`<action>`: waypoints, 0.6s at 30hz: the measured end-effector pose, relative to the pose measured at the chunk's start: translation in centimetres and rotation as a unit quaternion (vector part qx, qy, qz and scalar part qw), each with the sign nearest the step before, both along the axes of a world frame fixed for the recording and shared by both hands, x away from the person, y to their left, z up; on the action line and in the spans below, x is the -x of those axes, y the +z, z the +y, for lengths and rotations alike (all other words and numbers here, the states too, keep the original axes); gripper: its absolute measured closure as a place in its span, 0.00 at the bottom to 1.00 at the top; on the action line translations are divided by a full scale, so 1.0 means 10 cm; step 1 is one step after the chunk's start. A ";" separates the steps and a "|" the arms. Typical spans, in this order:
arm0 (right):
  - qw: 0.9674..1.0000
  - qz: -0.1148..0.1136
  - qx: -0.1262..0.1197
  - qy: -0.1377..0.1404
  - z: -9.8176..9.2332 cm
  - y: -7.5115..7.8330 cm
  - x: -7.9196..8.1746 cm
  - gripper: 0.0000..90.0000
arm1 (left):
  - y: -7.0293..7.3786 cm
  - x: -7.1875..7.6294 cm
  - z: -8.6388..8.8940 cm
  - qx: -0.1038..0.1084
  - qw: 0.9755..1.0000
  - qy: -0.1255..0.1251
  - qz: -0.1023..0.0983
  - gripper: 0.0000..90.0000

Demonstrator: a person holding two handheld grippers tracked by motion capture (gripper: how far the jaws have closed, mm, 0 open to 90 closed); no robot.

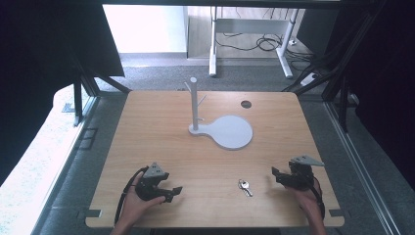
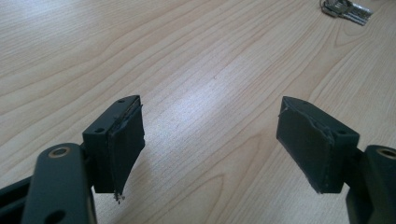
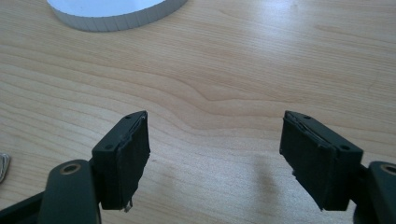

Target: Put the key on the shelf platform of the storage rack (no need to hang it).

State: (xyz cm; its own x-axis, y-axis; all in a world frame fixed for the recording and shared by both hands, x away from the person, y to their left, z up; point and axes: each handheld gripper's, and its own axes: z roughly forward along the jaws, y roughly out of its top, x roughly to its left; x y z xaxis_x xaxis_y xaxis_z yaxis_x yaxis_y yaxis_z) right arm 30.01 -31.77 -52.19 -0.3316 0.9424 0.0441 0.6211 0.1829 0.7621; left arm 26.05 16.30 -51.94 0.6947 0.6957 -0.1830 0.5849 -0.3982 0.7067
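Note:
A small bunch of keys (image 1: 244, 187) lies flat on the wooden table (image 1: 161, 132) near its front edge, between my two grippers. A white stand (image 1: 194, 105), an upright post with short pegs on a round flat base (image 1: 232, 132), sits at the table's middle. My left gripper (image 1: 172, 193) rests at the front left, open, jaws pointing right toward the keys (image 2: 348, 9); nothing lies between the left gripper's (image 2: 211, 102) pads. My right gripper (image 1: 276, 176) rests at the front right, open and empty, jaws pointing left. In the right gripper view, the right gripper (image 3: 215, 115) faces the base's rim (image 3: 116, 14).
A round cable hole (image 1: 246, 104) is in the table's back right part. Beyond the far edge stand white desk legs (image 1: 213, 49) and cables on the floor. Black frame struts flank both sides of the table.

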 end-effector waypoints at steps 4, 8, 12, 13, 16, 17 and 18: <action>1.000 -0.009 0.024 0.011 0.00 0.00 0.01 0.33 | -0.01 -0.01 0.01 -0.002 1.000 0.002 0.001 0.26; 0.999 -0.004 0.034 0.016 -0.01 -0.02 0.02 0.35 | 0.00 -0.01 0.02 -0.004 1.000 0.003 -0.002 0.26; 0.999 0.004 0.024 0.025 0.01 -0.02 0.02 0.37 | 0.00 -0.01 0.04 -0.012 1.000 0.009 -0.007 0.26; 0.999 0.004 0.024 0.025 0.01 -0.02 0.02 0.37 | 0.00 -0.01 0.04 -0.013 1.000 0.010 -0.007 0.26; 0.999 0.003 0.026 0.026 0.03 -0.02 0.02 0.38 | -0.01 -0.02 0.05 -0.016 1.000 0.010 -0.008 0.26; 0.999 0.005 0.021 0.029 0.03 -0.02 0.02 0.38 | -0.01 -0.02 0.05 -0.016 1.000 0.011 -0.008 0.26; 0.999 0.005 0.017 0.031 0.03 -0.02 0.02 0.39 | -0.01 -0.02 0.05 -0.016 1.000 0.011 -0.008 0.26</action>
